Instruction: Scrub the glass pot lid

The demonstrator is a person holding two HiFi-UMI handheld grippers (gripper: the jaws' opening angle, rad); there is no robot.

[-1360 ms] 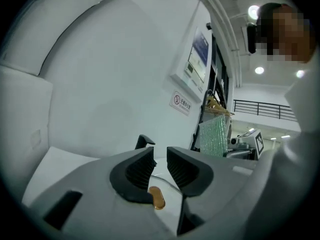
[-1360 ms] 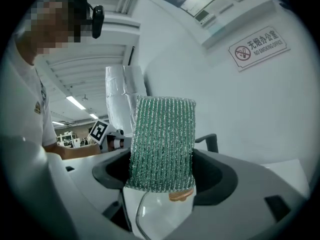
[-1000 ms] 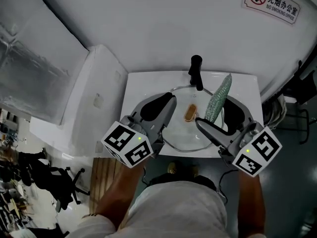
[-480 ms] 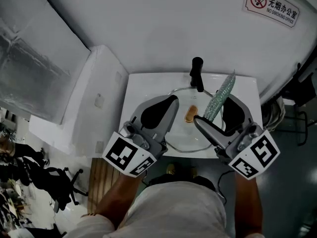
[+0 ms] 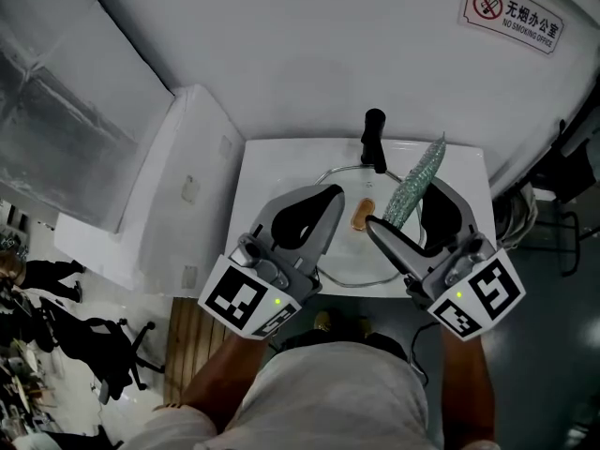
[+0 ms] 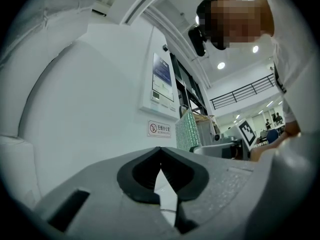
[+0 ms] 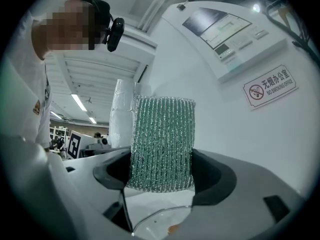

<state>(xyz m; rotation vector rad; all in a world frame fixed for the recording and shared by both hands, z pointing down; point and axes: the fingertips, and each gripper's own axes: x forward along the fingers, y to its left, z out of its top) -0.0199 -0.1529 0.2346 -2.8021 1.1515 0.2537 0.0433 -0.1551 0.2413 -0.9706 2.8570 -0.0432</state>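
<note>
The glass pot lid (image 5: 361,256) lies flat in the white basin (image 5: 267,162), with a brown spot (image 5: 361,216) near its middle. My left gripper (image 5: 328,195) hovers over the lid's left rim. In the left gripper view its tips (image 6: 160,149) meet, shut, with nothing seen between them. My right gripper (image 5: 405,209) is over the lid's right side, shut on a green glittery scrub pad (image 5: 414,184) that sticks up past the jaws. In the right gripper view the pad (image 7: 161,141) fills the jaws, and the lid's rim (image 7: 160,214) shows below.
A black tap (image 5: 373,139) stands at the basin's back edge, close to the pad's tip. A white wall with a no-smoking sign (image 5: 511,9) rises behind. A white cabinet (image 5: 178,186) adjoins the basin on the left. An office chair (image 5: 112,345) stands on the floor at lower left.
The left gripper has lifted, rolled a little and drawn toward the middle of the lid. The right gripper and its pad have barely shifted.
</note>
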